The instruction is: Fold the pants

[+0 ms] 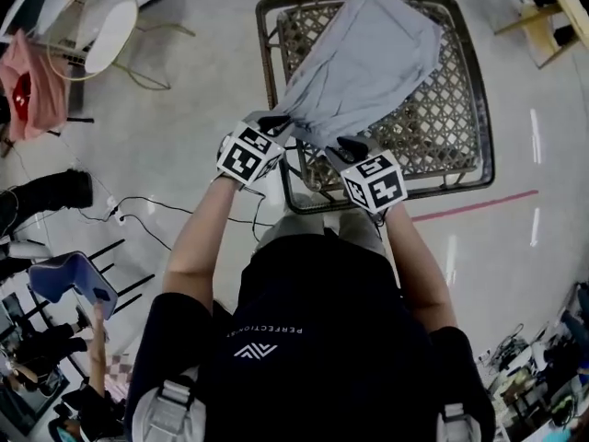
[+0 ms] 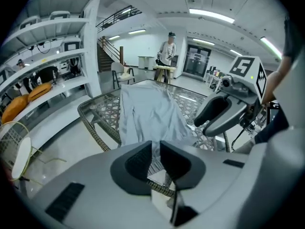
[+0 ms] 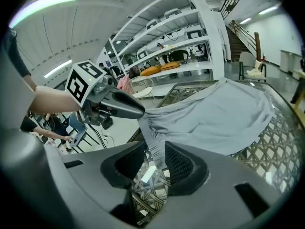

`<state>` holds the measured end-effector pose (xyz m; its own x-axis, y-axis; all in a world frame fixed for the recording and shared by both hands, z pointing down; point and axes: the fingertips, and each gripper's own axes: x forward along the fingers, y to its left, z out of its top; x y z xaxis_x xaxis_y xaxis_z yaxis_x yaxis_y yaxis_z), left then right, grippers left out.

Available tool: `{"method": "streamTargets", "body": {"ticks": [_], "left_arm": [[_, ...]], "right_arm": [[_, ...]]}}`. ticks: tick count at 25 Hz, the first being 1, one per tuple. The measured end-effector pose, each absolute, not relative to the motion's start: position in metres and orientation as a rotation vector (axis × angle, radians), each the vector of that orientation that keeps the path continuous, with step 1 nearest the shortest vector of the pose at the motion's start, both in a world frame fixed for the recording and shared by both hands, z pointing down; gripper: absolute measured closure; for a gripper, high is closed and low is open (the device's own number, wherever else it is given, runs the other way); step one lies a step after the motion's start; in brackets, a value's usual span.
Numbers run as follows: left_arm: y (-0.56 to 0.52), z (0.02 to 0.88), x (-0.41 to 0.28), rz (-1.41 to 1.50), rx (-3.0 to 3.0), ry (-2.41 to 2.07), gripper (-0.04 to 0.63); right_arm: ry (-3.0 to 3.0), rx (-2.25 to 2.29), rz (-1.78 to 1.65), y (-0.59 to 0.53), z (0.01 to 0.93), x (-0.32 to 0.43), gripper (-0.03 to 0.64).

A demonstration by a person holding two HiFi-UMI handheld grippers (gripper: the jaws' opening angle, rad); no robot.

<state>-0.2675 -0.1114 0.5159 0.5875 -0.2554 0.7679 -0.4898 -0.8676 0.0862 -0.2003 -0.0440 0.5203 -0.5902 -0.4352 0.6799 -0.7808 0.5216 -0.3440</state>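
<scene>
Grey pants [image 1: 363, 58] lie spread lengthwise on a woven lattice table [image 1: 483, 145], one end hanging over the near rim. My left gripper [image 1: 273, 121] is at that end's left corner. In the left gripper view its jaws [image 2: 156, 149] stand a narrow slit apart with the cloth [image 2: 147, 113] pinched in it, and the fabric bunches toward its tips. My right gripper [image 1: 348, 144] is at the right corner. In the right gripper view its jaws [image 3: 155, 159] stand apart; a strip of the pants [image 3: 214, 118] hangs between them, against one pad only.
A white round wire chair [image 1: 97, 26] and pink clothes [image 1: 28, 76] are at the far left. Cables [image 1: 138, 205] trail on the floor beside a blue chair [image 1: 69, 279]. Shelves [image 2: 52, 56] line one wall. A person [image 2: 167, 51] stands far off.
</scene>
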Motion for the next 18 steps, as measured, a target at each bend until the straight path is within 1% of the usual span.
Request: {"method": "streamTargets", "body": {"ticks": [1,2,7,15,18], "left_arm": [[-0.112,0.518,-0.266,1.159,2.533,-0.566,0.521],[-0.112,0.52,-0.264,1.166,2.537,-0.515,0.501],[-0.104,0.53,-0.255,1.27,2.61,-0.249,0.484],[-0.1,0.559,-0.263,1.459,2.627,0.033,0.414],[-0.101,0.569,-0.266,1.485,2.616,0.073,0.404]], "right_arm": [[-2.231,0.996,0.867,-0.044,0.524,-0.201,0.487],[-2.219,1.005,0.859,-0.044,0.527,-0.201,0.475],[-2.164,1.03,0.784,-0.045,0.541,-0.202,0.454],[-2.052,0.915,0.669,-0.035,0.573,-0.216,0.43],[-2.0,0.892,0.619,-0.033,0.587,-0.216,0.43]]}}
